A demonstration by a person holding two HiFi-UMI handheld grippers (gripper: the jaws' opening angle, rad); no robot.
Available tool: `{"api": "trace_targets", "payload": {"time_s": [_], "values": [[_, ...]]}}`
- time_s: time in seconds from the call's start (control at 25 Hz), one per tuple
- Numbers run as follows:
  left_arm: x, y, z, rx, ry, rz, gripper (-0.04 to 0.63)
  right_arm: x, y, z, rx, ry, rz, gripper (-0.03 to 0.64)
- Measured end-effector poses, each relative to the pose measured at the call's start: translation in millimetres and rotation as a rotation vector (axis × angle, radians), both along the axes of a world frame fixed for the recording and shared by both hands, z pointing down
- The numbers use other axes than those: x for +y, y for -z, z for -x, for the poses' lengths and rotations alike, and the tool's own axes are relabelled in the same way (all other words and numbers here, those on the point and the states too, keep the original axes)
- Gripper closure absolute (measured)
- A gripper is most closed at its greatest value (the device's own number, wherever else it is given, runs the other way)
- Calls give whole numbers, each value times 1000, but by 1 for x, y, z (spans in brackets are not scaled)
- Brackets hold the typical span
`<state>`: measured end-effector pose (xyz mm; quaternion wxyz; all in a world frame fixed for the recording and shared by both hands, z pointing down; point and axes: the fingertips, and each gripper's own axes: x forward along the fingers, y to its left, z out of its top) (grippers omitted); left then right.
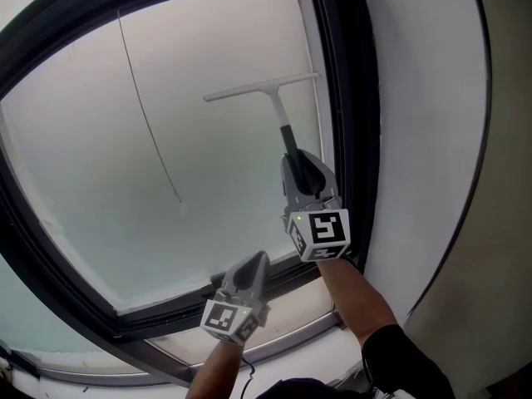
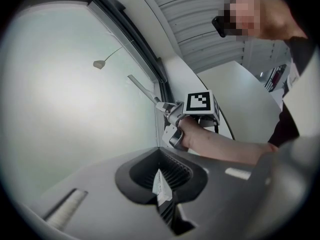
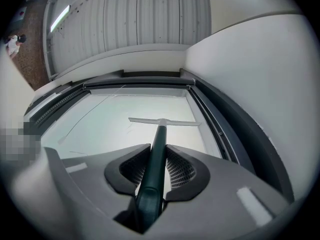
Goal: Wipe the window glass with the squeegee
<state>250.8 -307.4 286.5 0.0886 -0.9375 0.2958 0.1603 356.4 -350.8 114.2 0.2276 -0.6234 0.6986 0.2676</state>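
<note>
The squeegee has a white blade [image 1: 262, 87] lying flat against the upper right of the window glass [image 1: 125, 181], and a dark green handle [image 1: 288, 140] running down from it. My right gripper [image 1: 309, 181] is shut on that handle, which passes between its jaws in the right gripper view [image 3: 156, 166], with the blade [image 3: 165, 121] straight ahead. My left gripper [image 1: 252, 271] hangs lower, near the bottom of the frame, apart from the squeegee. Its jaws [image 2: 162, 171] are together and grip nothing I can make out. From the left gripper view the squeegee [image 2: 142, 89] slants up the glass.
A thick black window frame [image 1: 353, 98] borders the glass, close to the blade's right end. A thin cord [image 1: 150, 115] hangs behind the pane. A white wall [image 1: 432, 140] rises at the right. A pale sill [image 1: 274, 339] runs below the frame.
</note>
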Motion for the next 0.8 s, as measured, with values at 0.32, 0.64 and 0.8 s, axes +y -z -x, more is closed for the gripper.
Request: {"api": "trace_targets", "payload": {"time_s": [0.32, 0.64, 0.8], "values": [[7, -9, 2, 19, 2, 21, 597, 4, -21, 0, -6, -7, 38, 520], [3, -18, 11, 42, 20, 54, 597, 6, -41, 0, -19, 0, 63, 520], [-3, -21, 15, 36, 39, 63, 597, 7, -48, 1, -11, -9, 58, 520]]}}
